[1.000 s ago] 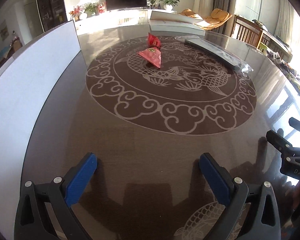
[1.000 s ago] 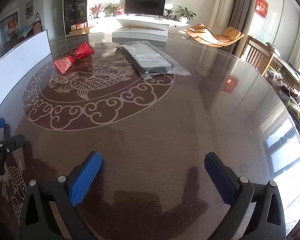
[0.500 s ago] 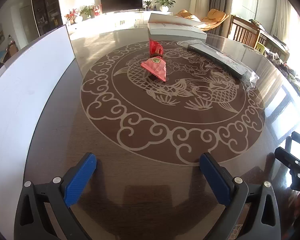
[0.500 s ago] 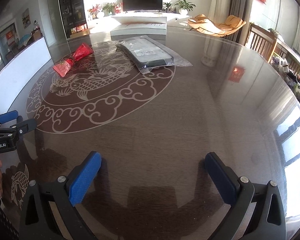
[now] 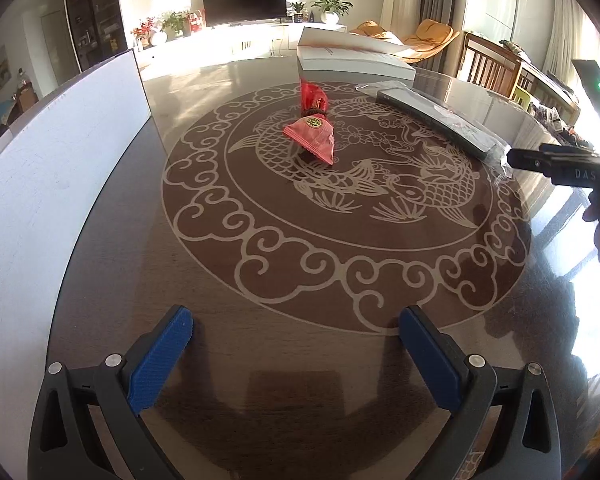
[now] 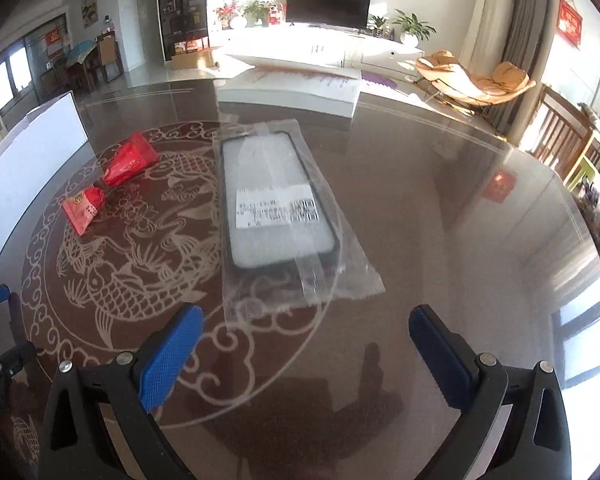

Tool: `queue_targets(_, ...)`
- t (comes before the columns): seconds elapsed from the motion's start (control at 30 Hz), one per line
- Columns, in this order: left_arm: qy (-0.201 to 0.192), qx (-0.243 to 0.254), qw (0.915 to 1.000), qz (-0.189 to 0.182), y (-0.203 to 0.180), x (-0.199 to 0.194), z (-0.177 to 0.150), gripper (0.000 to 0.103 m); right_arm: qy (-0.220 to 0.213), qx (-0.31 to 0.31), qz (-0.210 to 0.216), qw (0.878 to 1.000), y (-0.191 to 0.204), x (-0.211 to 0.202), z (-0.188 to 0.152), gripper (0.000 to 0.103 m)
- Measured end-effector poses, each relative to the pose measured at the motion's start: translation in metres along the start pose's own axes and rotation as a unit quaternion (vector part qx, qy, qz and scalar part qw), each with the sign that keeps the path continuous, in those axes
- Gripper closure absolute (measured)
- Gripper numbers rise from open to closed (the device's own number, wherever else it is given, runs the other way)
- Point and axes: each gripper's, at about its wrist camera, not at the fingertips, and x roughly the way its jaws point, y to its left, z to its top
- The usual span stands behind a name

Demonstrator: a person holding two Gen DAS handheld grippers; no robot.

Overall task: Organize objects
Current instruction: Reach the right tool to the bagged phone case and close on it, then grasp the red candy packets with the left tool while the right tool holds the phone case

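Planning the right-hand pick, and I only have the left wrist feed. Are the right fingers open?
Observer: Yes, the right gripper is open, with nothing between its fingers.
Operator: What's the dark slab in plastic?
Observer: A flat black-rimmed item, maybe a phone case, in a clear bag with a white barcode label facing up.
Operator: Lined up with it?
Observer: Roughly. The bag's near end lies just ahead of the fingers, not touching them.

Home living room (television, lounge chair)
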Motion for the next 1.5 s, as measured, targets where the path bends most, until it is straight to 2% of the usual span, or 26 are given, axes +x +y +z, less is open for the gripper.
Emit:
queue_targets(0.1,0.0,0.0,1.0,0.0,0.0,0.0,0.0,0.0,0.021,-0.01,0.037,0.999,0.003,0.03,0.042,0.0)
queue_targets(0.27,0.0,0.0,1.0,0.0,0.0,0.0,0.0,0.0,0.091,-0.024,0.016,0.995,0.016,0.091,0.068,0.0)
queue_targets(0.33,0.0,0.0,1.0,0.0,0.0,0.0,0.0,0.0,0.087,0.002,0.039,0.995,0.015,0.094,0.07,0.0)
queue_targets(0.37,0.0,0.0,1.0,0.0,0.0,0.0,0.0,0.0,0.084,0.004,0.029,0.996,0.017,0.094,0.069,0.003)
queue_targets(0.4,0.0,0.0,1.0,0.0,0.0,0.0,0.0,0.0,0.077,0.007,0.027,0.997,0.017,0.091,0.067,0.011)
queue_targets(0.47,0.0,0.0,1.0,0.0,0.0,0.0,0.0,0.0,0.065,0.015,0.023,0.998,0.018,0.083,0.061,0.022)
queue_targets(0.5,0.0,0.0,1.0,0.0,0.0,0.0,0.001,0.0,0.062,0.019,0.019,0.998,0.019,0.079,0.055,0.024)
queue_targets(0.6,0.0,-0.001,1.0,0.0,0.0,0.0,0.001,0.0,0.054,0.035,0.007,0.998,0.024,0.057,0.027,0.024)
queue_targets(0.8,0.0,0.0,1.0,0.0,0.0,0.0,0.001,0.0,0.026,0.054,-0.008,0.998,0.048,-0.01,-0.059,0.024)
queue_targets(0.93,0.0,0.0,1.0,0.001,0.0,0.0,0.0,0.0,0.006,0.056,-0.013,0.998,0.062,-0.039,-0.092,0.024)
queue_targets(1.03,0.0,0.0,1.0,0.001,0.0,0.0,0.001,0.0,0.007,0.055,-0.011,0.998,0.066,-0.042,-0.097,0.018)
queue_targets(1.07,0.0,0.0,1.0,0.001,0.0,0.0,0.001,0.0,0.014,0.053,-0.006,0.998,0.066,-0.04,-0.097,0.005)
queue_targets(1.1,0.0,0.0,1.0,0.001,0.0,0.0,0.001,0.0,0.022,0.048,-0.003,0.999,0.068,-0.038,-0.097,0.0)
queue_targets(1.5,0.006,0.002,1.0,-0.002,0.001,0.002,0.004,0.0,0.02,0.044,-0.002,0.999,0.069,-0.038,-0.098,0.0)
